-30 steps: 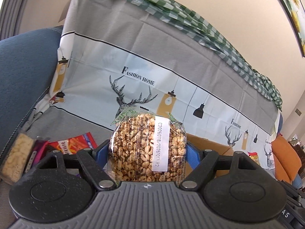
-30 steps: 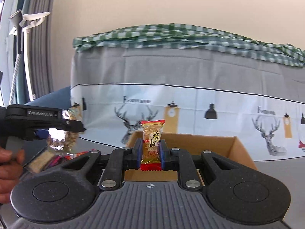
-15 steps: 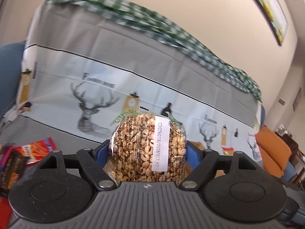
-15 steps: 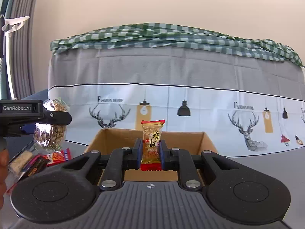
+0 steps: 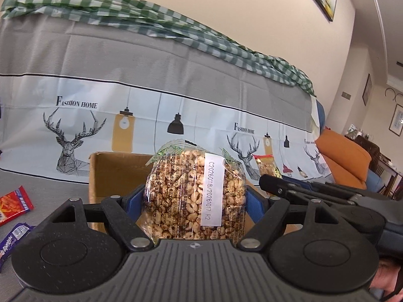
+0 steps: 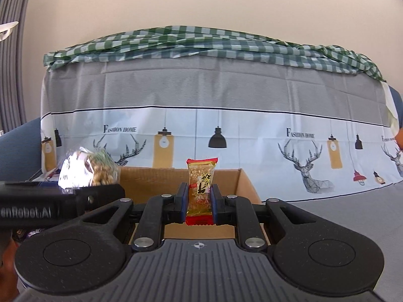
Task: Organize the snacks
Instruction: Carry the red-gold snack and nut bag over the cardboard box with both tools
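My left gripper (image 5: 195, 198) is shut on a clear bag of puffed grain snack (image 5: 196, 193) with a white label strip, held upright. My right gripper (image 6: 199, 197) is shut on a small red and gold snack bar (image 6: 200, 188), also upright. Both hang over the near edge of an open cardboard box (image 6: 156, 176), whose brown inside shows behind each snack. In the right wrist view the left gripper (image 6: 63, 198) comes in from the left with its bag (image 6: 88, 168). In the left wrist view the right gripper (image 5: 314, 193) reaches in from the right with its bar (image 5: 265, 164).
A sofa back draped in a grey deer-print cloth (image 6: 226, 125) and a green checked cloth (image 6: 201, 42) rises right behind the box. On the grey seat to the left lie a red snack packet (image 5: 15, 205) and a purple wrapper (image 5: 11, 239). An orange cushion (image 5: 345, 156) sits far right.
The left gripper has swung right with its bag and now hangs over the box, close beside the right gripper. The right gripper has shifted slightly, the box now centred before it.
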`<action>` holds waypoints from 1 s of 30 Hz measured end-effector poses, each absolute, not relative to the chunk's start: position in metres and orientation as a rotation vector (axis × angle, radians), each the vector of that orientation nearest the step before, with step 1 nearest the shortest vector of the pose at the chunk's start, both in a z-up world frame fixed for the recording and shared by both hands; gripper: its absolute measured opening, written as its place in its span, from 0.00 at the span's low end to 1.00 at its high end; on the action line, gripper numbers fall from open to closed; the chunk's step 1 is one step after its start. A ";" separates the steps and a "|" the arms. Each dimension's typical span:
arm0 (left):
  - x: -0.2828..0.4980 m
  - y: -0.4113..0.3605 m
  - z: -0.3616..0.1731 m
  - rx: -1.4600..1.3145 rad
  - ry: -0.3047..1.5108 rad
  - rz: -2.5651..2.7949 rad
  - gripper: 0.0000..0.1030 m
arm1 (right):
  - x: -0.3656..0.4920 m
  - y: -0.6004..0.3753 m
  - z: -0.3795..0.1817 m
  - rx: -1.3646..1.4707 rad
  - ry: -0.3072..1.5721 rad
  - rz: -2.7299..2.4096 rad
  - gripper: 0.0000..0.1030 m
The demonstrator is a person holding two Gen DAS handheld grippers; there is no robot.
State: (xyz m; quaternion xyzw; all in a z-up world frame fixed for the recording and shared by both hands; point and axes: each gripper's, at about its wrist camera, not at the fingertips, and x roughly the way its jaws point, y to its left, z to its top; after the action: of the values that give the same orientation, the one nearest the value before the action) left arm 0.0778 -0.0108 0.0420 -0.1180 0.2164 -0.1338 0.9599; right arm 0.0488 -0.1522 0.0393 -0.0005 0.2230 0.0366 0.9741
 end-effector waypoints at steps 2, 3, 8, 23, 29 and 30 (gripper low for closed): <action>0.077 -0.014 0.042 -0.230 0.435 -0.280 0.81 | 0.050 -0.155 0.039 0.005 0.452 0.063 0.18; 0.077 -0.014 0.043 -0.225 0.431 -0.283 0.81 | 0.051 -0.156 0.039 0.007 0.451 0.059 0.18; 0.077 -0.013 0.043 -0.223 0.428 -0.279 0.81 | 0.051 -0.159 0.039 0.009 0.451 0.043 0.18; 0.077 -0.013 0.044 -0.223 0.430 -0.287 0.81 | 0.053 -0.159 0.038 0.014 0.454 0.029 0.18; 0.078 -0.014 0.044 -0.222 0.432 -0.288 0.81 | 0.054 -0.159 0.038 0.016 0.457 0.029 0.18; 0.078 -0.014 0.044 -0.221 0.432 -0.288 0.81 | 0.054 -0.159 0.038 0.017 0.458 0.030 0.18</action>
State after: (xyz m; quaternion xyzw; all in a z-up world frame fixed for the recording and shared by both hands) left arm 0.0780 -0.0139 0.0439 -0.1091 0.2129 -0.1421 0.9605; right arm 0.0537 -0.1590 0.0377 0.0086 0.2270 0.0147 0.9737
